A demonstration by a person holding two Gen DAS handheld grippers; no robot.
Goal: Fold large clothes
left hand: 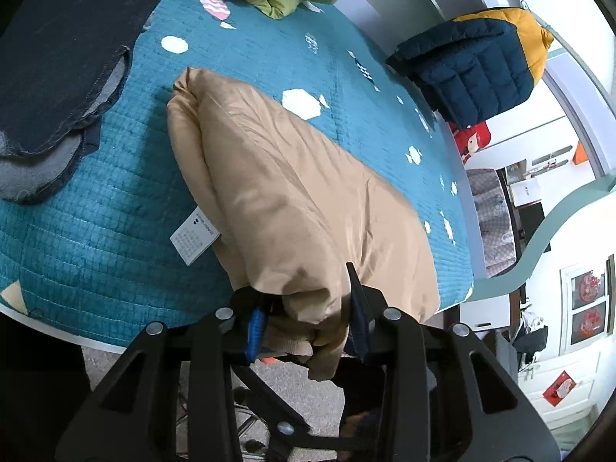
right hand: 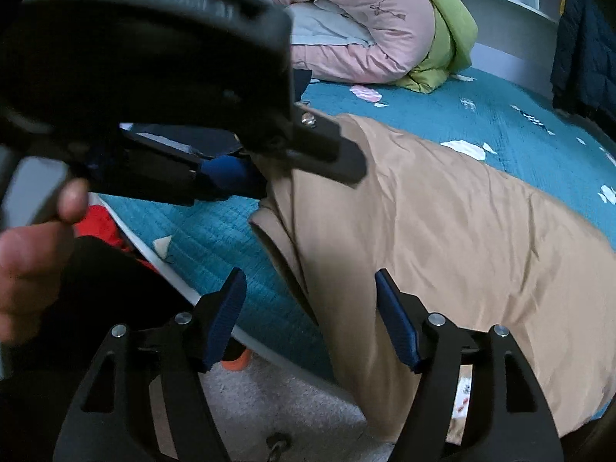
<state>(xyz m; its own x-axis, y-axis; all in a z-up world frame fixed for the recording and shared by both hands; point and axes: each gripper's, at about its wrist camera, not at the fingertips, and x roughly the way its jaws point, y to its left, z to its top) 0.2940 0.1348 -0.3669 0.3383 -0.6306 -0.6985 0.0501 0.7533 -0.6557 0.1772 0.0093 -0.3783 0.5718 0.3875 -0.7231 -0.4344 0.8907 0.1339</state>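
A tan padded jacket (left hand: 292, 200) lies folded lengthwise on the teal quilted bed (left hand: 115, 208), its near end hanging over the bed's front edge. My left gripper (left hand: 308, 319) is shut on a bunched fold of that near end. A white care label (left hand: 194, 235) sticks out of the jacket's left side. In the right wrist view the jacket (right hand: 442, 238) fills the middle and right. My right gripper (right hand: 312, 319) is open, its blue pads either side of the jacket's left edge at the bed's rim. The left gripper (right hand: 231, 177) shows there, upper left, gripping the jacket.
Dark denim clothing (left hand: 57, 77) lies at the bed's left. A pink jacket (right hand: 365, 27) and a green one (right hand: 446, 38) are piled at the back. A navy and yellow jacket (left hand: 473, 65) sits at the far right edge. Grey carpet (right hand: 269, 396) lies below.
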